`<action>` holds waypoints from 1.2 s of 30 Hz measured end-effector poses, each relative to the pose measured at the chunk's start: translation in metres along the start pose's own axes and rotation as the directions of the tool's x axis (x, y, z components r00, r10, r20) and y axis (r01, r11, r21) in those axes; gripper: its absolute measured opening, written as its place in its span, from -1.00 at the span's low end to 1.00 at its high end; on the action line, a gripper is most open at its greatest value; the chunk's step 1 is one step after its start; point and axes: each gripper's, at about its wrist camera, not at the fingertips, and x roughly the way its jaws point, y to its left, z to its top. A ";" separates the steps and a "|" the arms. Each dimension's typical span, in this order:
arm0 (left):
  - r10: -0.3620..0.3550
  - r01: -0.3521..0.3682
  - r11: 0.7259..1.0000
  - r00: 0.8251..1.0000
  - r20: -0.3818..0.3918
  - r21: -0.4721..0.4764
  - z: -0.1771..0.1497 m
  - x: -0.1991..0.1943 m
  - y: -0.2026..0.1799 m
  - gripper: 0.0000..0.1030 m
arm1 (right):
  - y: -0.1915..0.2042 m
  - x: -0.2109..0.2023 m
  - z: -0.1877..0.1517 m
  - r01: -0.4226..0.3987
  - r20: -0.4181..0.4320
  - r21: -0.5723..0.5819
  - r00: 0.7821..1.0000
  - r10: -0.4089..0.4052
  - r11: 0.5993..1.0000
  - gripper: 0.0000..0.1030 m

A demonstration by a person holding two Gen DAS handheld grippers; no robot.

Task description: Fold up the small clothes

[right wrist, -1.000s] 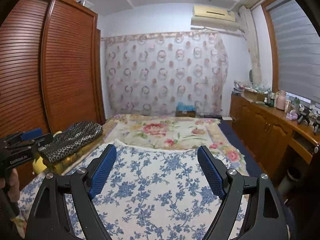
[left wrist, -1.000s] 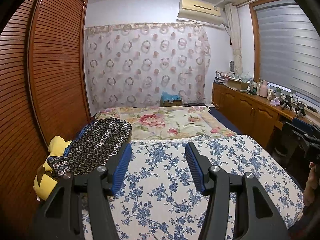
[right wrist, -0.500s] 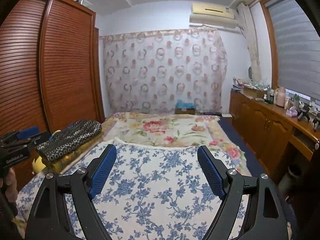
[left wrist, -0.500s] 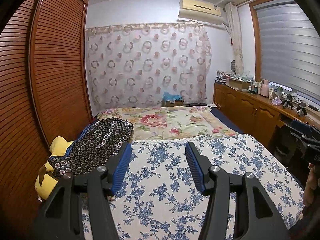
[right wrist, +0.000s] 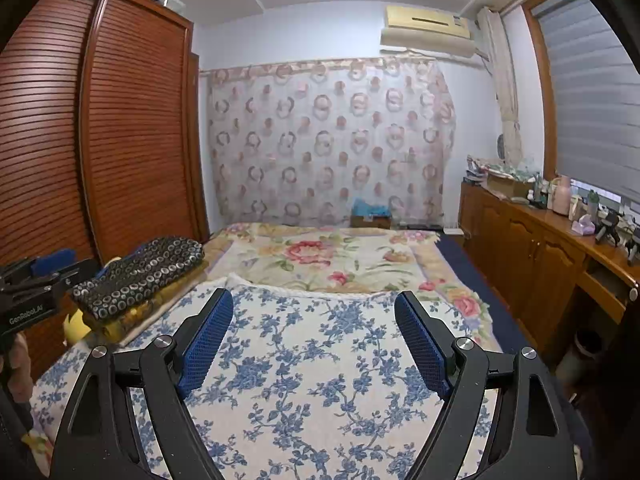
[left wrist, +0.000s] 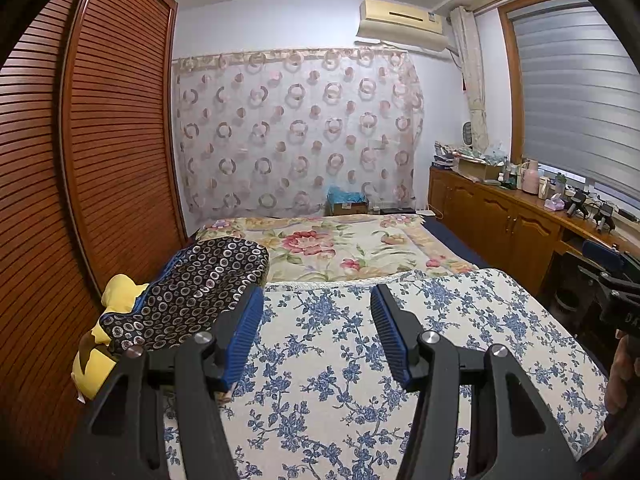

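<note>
Hovering above the near end of the bed [left wrist: 360,380], the left gripper [left wrist: 316,312] is seen with its blue-padded jaws apart and nothing between them; the right gripper [right wrist: 314,316] is held likewise, its jaws spread wider and empty. A blue-flowered cover [right wrist: 320,360] is spread flat over the near half of the bed, its far edge marked by a pale fringe, and beyond it a rose-patterned quilt [right wrist: 320,252] runs to the far end. Most of this surface is left free. The clothes to be folded are stacked at the left edge: a dark ring-patterned garment [left wrist: 192,280] is laid on top of something yellow [left wrist: 96,360], close against the slatted wardrobe doors [left wrist: 80,160]. Along the right side a strip of dark floor [right wrist: 476,280] separates the bed from a wooden cabinet [right wrist: 532,248], whose top is crowded with bottles and small items too small to tell apart. A cardboard box [left wrist: 346,206] with something blue in it is seen beyond the far end of the bed, before the curtain [left wrist: 296,128].
</note>
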 end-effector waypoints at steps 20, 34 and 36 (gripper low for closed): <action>0.006 -0.006 1.000 1.000 0.003 0.000 0.004 0.000 0.002 0.08 | -0.001 0.000 -0.002 0.003 0.001 0.001 1.000 -0.003 1.000 0.65; 0.009 -0.009 1.000 1.000 0.005 0.000 0.003 -0.001 0.003 0.08 | -0.002 0.000 -0.003 0.002 0.002 0.003 1.000 -0.002 1.000 0.65; 0.009 -0.009 1.000 1.000 0.007 0.000 0.003 0.000 0.004 0.08 | -0.002 0.000 -0.003 0.002 0.003 0.001 1.000 -0.002 1.000 0.65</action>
